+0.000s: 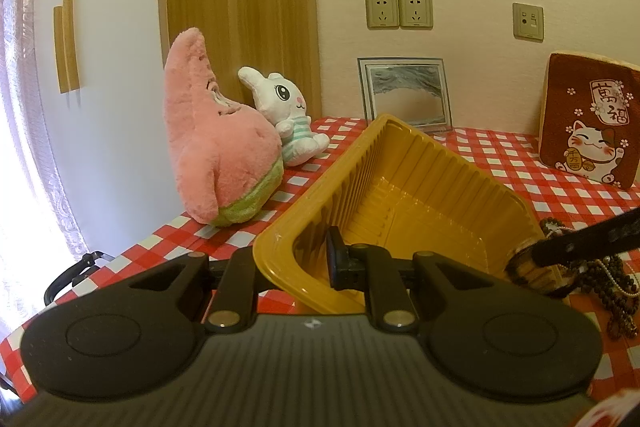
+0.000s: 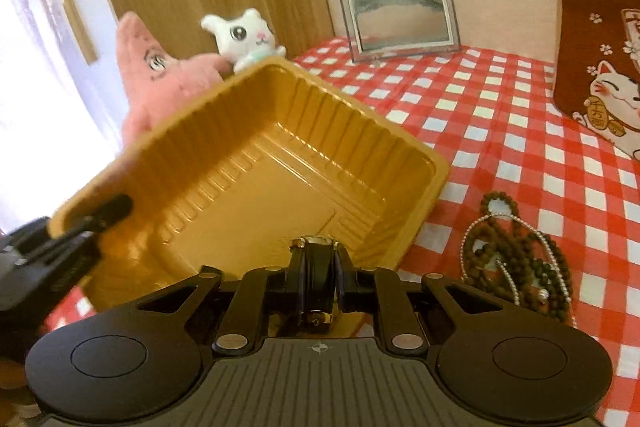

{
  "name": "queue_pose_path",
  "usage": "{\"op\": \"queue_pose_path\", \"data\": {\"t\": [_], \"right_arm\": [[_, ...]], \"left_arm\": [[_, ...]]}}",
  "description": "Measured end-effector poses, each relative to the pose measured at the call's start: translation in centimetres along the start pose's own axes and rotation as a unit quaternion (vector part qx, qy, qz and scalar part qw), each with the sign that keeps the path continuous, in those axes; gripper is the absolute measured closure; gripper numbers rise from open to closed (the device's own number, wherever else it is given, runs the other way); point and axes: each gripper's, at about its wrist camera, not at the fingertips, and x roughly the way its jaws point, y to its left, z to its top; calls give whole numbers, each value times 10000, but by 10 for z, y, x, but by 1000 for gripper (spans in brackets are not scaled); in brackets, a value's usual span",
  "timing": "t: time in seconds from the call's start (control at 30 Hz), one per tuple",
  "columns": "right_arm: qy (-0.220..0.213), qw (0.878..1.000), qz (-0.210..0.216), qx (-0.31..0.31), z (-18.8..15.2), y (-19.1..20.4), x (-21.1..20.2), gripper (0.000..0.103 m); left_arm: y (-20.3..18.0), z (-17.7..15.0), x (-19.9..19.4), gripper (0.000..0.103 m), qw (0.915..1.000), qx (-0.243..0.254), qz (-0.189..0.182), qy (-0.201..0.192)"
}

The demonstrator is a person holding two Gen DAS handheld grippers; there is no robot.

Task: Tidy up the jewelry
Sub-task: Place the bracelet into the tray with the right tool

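Jewelry: one piece, a watch [image 2: 316,281] w/ black strap and gold-tone metal at the case, is pinched in your right tool [image 2: 318,267]; the rest, dark bead strands [image 2: 516,259] w/ a pearl-like string, lies heaped on the desk [image 2: 500,115] just right of the tray.
Tray: yellow ribbed plastic tray [image 2: 256,163], nothing inside, tilted w/ its open side toward you; near rim clamped by left tool [image 1: 334,261].
Left tool: jaws narrow, closed on the tray rim; you're propping the tray at an angle.
Right tool: jaws narrow, gripping the watch strap edge-on; watch sits just at the tray's near wall, above the opening.
Step in hand: judged as carrying the watch into the tray; not yet released.
Next move calls for: bring the watch over the tray floor, then open jaws. Keep the left grip firm; tray looks thin and flexible, may buckle or slip.
Remaining: bead heap not yet moved; strands look tangled, may lift as a clump.
Surroundings: pink plush [image 1: 216,139], white plush [image 1: 288,115], picture frame [image 1: 404,93], cat cushion [image 1: 592,119] at back, well apart from the work.
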Motion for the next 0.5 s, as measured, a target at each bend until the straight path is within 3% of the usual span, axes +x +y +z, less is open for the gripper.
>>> {"op": "queue_pose_path", "data": {"t": [0.07,0.13,0.2,0.33,0.5], "right_arm": [[-42,10000,-35,-1,-2,0,5,87],[-13,10000,1,-49,-3,1,4,76],[-71,10000,-3,-48,-5,1,-2,56],[-130,9998,12,125,-12,-7,-24,54],[46,9988,-400,291,-36,-33,-50,54]], "left_arm": [[0,0,0,88,10000,5,-6,-4],[0,0,1,88,10000,-5,3,5],[0,-1,1,88,10000,-6,2,8],[1,-2,2,88,10000,-17,-9,17],[2,-3,3,88,10000,-57,-12,30]]}}
